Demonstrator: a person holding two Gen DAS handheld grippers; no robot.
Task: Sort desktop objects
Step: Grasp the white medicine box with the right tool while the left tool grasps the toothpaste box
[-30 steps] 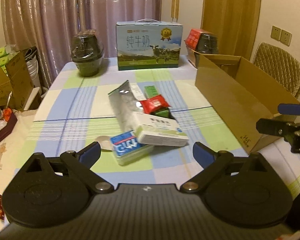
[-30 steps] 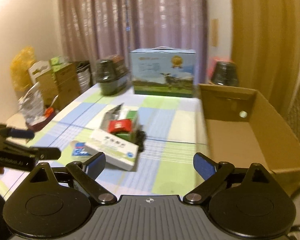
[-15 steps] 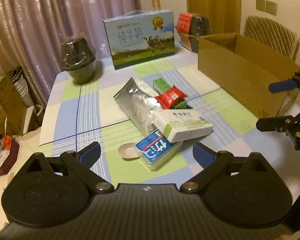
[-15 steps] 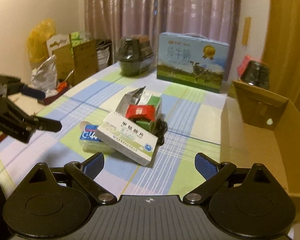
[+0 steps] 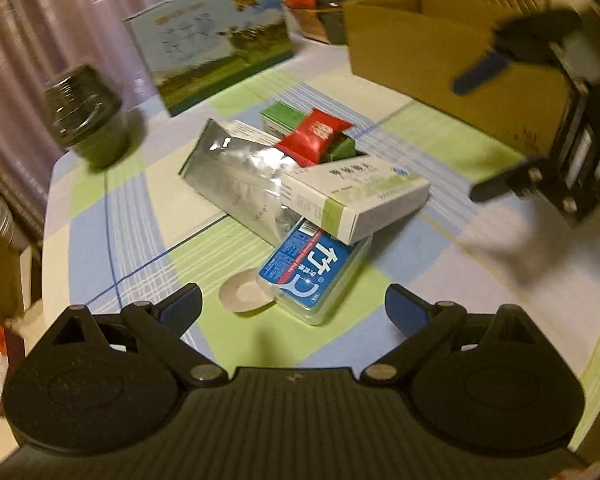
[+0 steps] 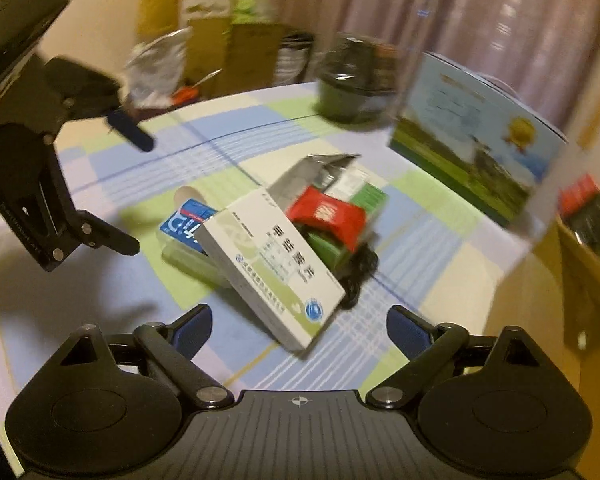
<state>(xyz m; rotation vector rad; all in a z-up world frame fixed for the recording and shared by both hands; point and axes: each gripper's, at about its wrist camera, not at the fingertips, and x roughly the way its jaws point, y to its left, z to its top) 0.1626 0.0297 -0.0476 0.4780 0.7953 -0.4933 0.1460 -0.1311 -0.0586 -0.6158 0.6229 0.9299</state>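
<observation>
On the checked tablecloth (image 5: 132, 216), a white medicine box (image 5: 360, 196) tops the pile; both grippers, left gripper (image 5: 294, 304) and right gripper (image 6: 300, 326), gape empty, nearer than before, the right's jaws just narrowing slightly.

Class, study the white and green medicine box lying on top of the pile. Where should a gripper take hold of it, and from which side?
Grip the white and green medicine box across its two long edges at the raised near end, coming from above. It lies tilted on the blue-labelled case, so that end probably leaves the fingers room.
</observation>
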